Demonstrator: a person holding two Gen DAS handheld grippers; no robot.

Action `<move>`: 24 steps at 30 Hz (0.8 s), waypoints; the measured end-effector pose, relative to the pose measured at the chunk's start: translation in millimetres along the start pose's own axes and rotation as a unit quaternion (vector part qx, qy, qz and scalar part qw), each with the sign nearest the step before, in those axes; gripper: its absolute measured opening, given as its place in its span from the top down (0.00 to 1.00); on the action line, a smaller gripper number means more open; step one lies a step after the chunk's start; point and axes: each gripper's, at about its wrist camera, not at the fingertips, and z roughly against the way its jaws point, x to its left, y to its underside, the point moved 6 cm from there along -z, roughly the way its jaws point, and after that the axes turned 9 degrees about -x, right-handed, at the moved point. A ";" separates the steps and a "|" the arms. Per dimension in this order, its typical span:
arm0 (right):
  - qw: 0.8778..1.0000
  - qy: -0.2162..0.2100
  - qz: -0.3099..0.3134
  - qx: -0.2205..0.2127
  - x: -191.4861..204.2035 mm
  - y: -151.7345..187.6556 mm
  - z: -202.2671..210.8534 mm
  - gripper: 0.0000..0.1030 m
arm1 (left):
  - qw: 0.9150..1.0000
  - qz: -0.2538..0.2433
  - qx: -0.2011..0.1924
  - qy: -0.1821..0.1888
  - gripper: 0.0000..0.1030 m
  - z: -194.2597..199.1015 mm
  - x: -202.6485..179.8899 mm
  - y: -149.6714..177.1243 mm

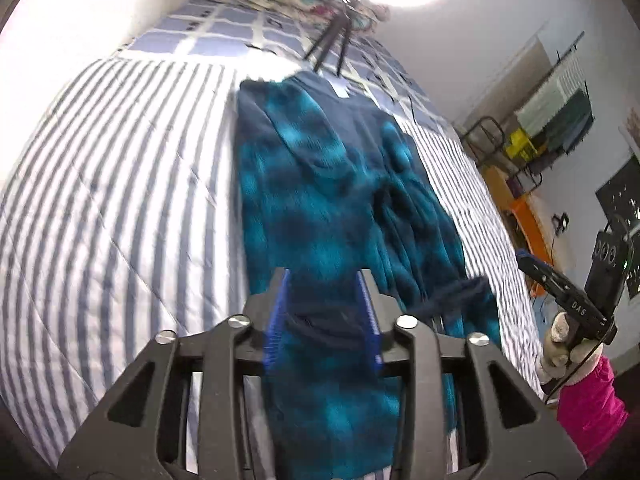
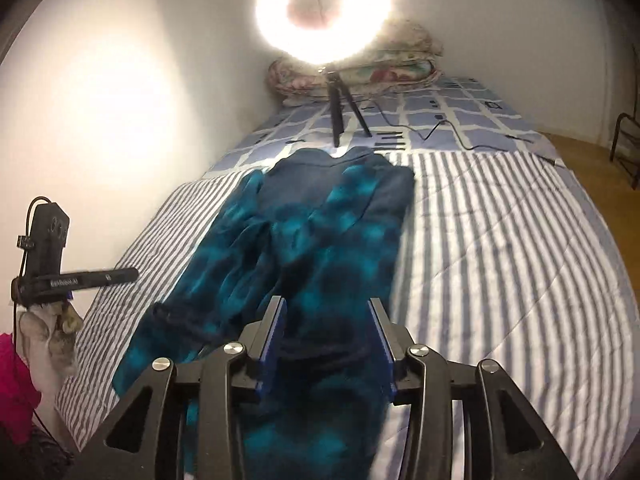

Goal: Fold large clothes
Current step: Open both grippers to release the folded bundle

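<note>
A long teal and navy tie-dye garment (image 1: 320,200) (image 2: 320,232) lies lengthwise on the striped bed cover (image 1: 120,200) (image 2: 500,260). Both sleeves are folded in over its body, and one dark cuff (image 1: 472,292) (image 2: 168,312) rests near its side edge. My left gripper (image 1: 324,280) hovers over the near hem, its jaws apart, with dark cloth showing in the gap but not pinched. My right gripper (image 2: 327,306) stands the same way over the hem, open. Each gripper also shows side-on in the other's view (image 1: 560,288) (image 2: 80,278), held by a gloved hand (image 1: 560,344).
A bright ring light (image 2: 322,8) on a small tripod (image 2: 340,120) (image 1: 332,44) stands on the checked sheet (image 2: 460,120) beyond the collar, with a cable (image 2: 440,128) beside it. Folded floral bedding (image 2: 400,68) lies at the head. A white wall (image 2: 120,100) borders one side; floor and shelves (image 1: 552,120) border the other.
</note>
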 end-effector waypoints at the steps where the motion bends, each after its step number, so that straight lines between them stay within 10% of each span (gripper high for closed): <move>1: 1.000 0.004 0.009 0.006 -5.3 -7.4 -5.0 0.59 | 1.000 0.005 0.000 0.002 0.65 -3.0 2.2 -6.8; 6: 0.998 0.028 0.041 0.033 -31.7 -33.7 -35.4 0.45 | 1.000 0.028 0.002 -0.007 0.55 -22.6 30.1 -47.3; 24: 0.996 0.005 -0.080 0.047 -131.1 -89.4 -191.5 0.45 | 0.998 0.039 0.009 -0.040 0.55 -151.7 82.3 -132.3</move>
